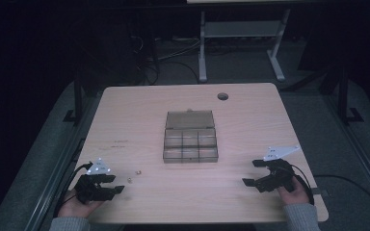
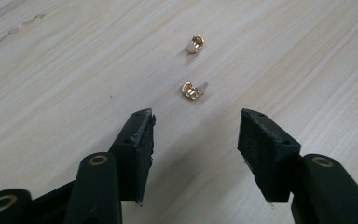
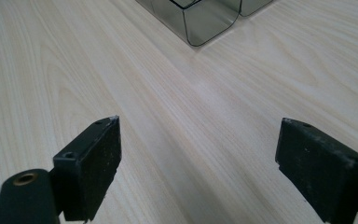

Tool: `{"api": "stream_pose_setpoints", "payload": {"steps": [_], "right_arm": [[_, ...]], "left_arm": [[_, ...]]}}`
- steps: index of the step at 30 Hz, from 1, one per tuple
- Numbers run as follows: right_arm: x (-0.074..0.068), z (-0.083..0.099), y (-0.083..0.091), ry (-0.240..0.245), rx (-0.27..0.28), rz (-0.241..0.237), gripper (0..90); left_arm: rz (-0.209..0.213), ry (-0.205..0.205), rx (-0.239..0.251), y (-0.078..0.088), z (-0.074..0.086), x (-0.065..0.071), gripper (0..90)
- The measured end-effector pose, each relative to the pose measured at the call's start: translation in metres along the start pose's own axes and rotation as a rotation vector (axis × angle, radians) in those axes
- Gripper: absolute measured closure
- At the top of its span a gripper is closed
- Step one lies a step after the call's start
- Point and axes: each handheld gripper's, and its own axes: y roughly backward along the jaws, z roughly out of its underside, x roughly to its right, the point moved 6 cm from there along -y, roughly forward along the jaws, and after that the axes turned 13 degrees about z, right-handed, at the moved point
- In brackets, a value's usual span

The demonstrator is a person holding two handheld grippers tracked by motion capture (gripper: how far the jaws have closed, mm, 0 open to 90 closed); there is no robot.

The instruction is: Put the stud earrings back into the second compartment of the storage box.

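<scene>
Two small gold-coloured metal pieces lie on the wooden table [image 1: 139, 110] near its front left. The nearer piece [image 2: 192, 90] [image 1: 130, 180] sits just beyond my left gripper [image 2: 196, 116] [image 1: 117, 184], and the farther piece [image 2: 195, 44] [image 1: 138, 171] lies a little past it. The left jaws stand open low over the table with nothing between them. A clear compartment box [image 1: 191, 139] rests mid-table with its lid folded back. My right gripper [image 3: 200, 126] [image 1: 249, 172] is open and empty at the front right, aimed toward a corner of the box [image 3: 200, 23].
A round cable hole [image 1: 222, 96] sits near the table's far edge. Dark floor, cables and a white desk frame [image 1: 241, 33] lie beyond the table. Bare wood stretches between the two grippers.
</scene>
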Motion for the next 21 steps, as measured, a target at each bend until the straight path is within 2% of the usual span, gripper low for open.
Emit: {"api": "stream_pose_setpoints", "payload": {"steps": [4, 6, 9, 10, 14, 21], "right_arm": [[0.000, 0.000, 0.000, 0.004, -0.007, 0.001, 14.1], [0.000, 0.000, 0.000, 0.003, -0.007, 0.001, 14.0], [0.000, 0.000, 0.000, 0.006, -0.005, 0.000, 14.0], [0.000, 0.000, 0.000, 0.008, -0.003, 0.000, 14.0], [0.000, 0.000, 0.001, 0.004, -0.002, 0.000, 14.1], [0.000, 0.000, 0.000, 0.005, -0.007, -0.001, 14.1]], "left_arm": [[0.006, -0.002, -0.002, -0.003, -0.005, -0.001, 50.4], [0.006, -0.028, -0.027, -0.008, -0.010, -0.002, 53.5], [0.009, -0.037, -0.043, -0.012, -0.013, -0.002, 54.3], [0.011, -0.046, -0.063, -0.015, -0.016, -0.002, 54.8], [0.018, -0.066, -0.078, -0.018, -0.021, -0.004, 56.6], [0.024, -0.067, -0.118, -0.024, -0.030, -0.004, 61.3]]}}
